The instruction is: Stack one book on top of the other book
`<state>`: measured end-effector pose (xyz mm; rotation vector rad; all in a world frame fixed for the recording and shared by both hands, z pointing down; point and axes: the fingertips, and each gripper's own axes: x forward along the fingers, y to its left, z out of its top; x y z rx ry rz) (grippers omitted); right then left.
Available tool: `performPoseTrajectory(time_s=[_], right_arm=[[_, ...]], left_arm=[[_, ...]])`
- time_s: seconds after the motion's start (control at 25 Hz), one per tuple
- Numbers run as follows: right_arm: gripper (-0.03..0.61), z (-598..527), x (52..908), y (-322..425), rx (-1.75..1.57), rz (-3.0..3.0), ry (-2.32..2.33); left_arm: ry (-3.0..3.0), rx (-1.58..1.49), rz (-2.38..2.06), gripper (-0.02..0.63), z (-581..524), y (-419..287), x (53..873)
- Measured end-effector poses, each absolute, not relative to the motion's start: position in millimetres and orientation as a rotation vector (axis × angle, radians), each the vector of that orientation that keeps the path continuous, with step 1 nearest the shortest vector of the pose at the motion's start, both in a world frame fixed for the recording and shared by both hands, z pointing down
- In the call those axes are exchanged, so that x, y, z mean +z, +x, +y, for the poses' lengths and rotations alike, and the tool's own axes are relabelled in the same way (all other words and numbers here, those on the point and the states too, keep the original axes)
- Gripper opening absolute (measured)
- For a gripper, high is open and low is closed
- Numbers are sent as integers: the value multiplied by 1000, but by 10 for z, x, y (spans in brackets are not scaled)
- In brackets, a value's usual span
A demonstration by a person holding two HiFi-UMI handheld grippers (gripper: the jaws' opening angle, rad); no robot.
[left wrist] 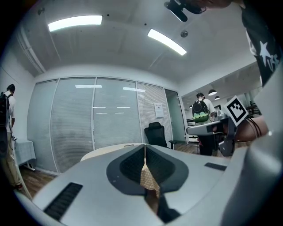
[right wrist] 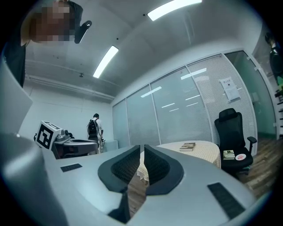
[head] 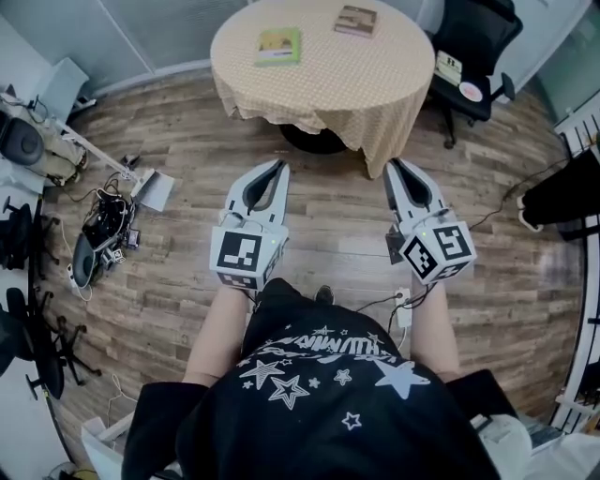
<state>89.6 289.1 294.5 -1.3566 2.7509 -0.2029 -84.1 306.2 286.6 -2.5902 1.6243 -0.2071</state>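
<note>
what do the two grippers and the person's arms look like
Both the left gripper and right gripper are light grey, tapering wedge-shaped shells with dark inner recesses and black textured pads. Each carries a cube of black-and-white square markers. The person wears a black top printed with white stars.

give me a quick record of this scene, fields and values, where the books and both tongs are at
surface: round table with a checked beige cloth, ahead of the person
book 1: green-covered book, flat on the table's left part
book 2: brown-covered book, flat near the far right edge
stacked: no, the books lie apart
left tongs: shut, empty, short of the table
right tongs: a narrow slit apart, empty, short of the table
beside table: black office chair, on the right
</note>
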Motion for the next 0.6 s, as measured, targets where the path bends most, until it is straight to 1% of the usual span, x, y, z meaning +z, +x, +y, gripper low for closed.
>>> performPoseTrajectory(time_s=[0.24, 0.36, 0.6], right_arm=[[47, 2889, 2872, 961, -184, 2685, -1327], [48, 2907, 2842, 982, -116, 2687, -1335], [48, 2828, 2988, 1069, -48, 2689, -1511]], left_arm=[[-2606, -204, 1622, 14, 3052, -762, 2893], [-2628, -185, 1620, 14, 3025, -708, 2909], [-2652, -203, 1626, 14, 2909, -580, 2999]])
